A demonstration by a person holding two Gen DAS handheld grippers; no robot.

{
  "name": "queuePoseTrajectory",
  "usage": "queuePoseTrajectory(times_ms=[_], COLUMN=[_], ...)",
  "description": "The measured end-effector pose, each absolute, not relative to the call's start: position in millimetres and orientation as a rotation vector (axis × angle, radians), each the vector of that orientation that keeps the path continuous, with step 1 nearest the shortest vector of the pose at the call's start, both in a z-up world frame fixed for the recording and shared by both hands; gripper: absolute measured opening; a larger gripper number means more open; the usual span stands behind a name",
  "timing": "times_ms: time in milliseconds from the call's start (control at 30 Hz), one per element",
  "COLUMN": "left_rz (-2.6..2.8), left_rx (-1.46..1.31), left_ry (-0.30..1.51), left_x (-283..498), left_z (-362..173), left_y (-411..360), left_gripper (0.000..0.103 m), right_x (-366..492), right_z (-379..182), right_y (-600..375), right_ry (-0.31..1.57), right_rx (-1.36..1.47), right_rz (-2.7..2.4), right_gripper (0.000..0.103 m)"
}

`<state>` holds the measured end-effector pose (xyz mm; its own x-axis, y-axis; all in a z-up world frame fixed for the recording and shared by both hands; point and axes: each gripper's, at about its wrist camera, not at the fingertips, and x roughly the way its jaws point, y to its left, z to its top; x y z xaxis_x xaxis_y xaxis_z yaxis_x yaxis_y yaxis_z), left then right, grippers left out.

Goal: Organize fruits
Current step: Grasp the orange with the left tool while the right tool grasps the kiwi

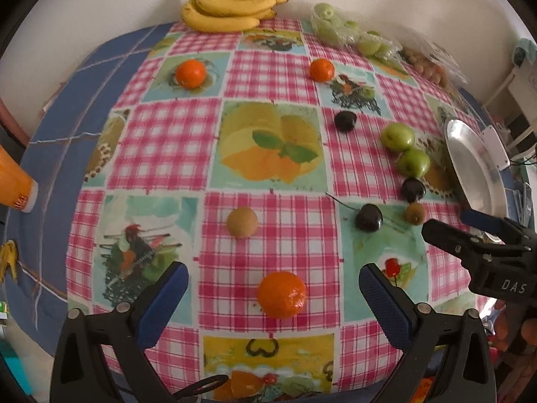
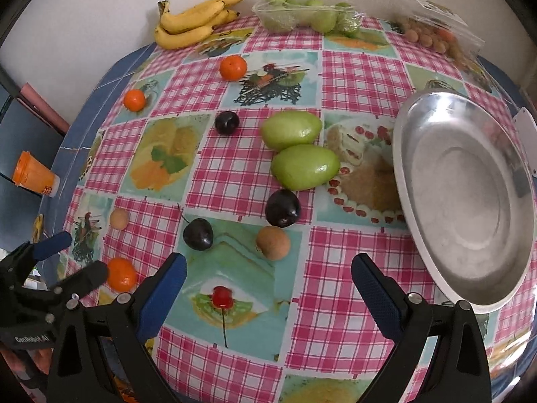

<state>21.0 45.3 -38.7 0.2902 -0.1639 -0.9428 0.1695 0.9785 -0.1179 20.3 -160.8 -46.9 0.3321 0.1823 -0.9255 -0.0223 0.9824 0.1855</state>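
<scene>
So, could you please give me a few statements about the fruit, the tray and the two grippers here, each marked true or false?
1. The metal tray holds no fruit. True.
2. The left gripper is shut on an orange. False: it is open, with the nearest orange lying free between its fingers.
3. The two green fruits lie beside each other. True.
4. The bananas sit in the tray. False: they lie at the table's far edge.
5. The right gripper is open. True.

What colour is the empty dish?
Plain silver metal dish, no pattern; it shows best in the right wrist view.
</scene>
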Motion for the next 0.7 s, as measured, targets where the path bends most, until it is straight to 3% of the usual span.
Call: queuePoseTrajectory(times_ms=[333,400,467,633,700], left_rz=[-0.256,-0.256,-0.254,-0.253,-0.255], left_rx=[-0.003,0.002,0.001,0.005,0.010], left_ry=[1.313,1.318,1.326,1.339,1.347], left_x=[18,17,18,18,18], left_z=[-55,-57,-59,-62,-64], left_y=[41,40,40,41,39], left_gripper=[0.089,0.086,0.080,0.067,0.067], right_x=[28,29,31,35,38], right_z=[-57,-59,-60,-65,-68], right_y=[-160,-160,-158,-157,-156], right_ry=[1.252,1.257,1.260,1.270,1.275], right_rx=[0.169,0.167,0.166,0.172,0.171], right_rz=[0.116,0.113,0.113,0.120,0.121], right_gripper=[0.097,0.089,0.075,0.059,0.053])
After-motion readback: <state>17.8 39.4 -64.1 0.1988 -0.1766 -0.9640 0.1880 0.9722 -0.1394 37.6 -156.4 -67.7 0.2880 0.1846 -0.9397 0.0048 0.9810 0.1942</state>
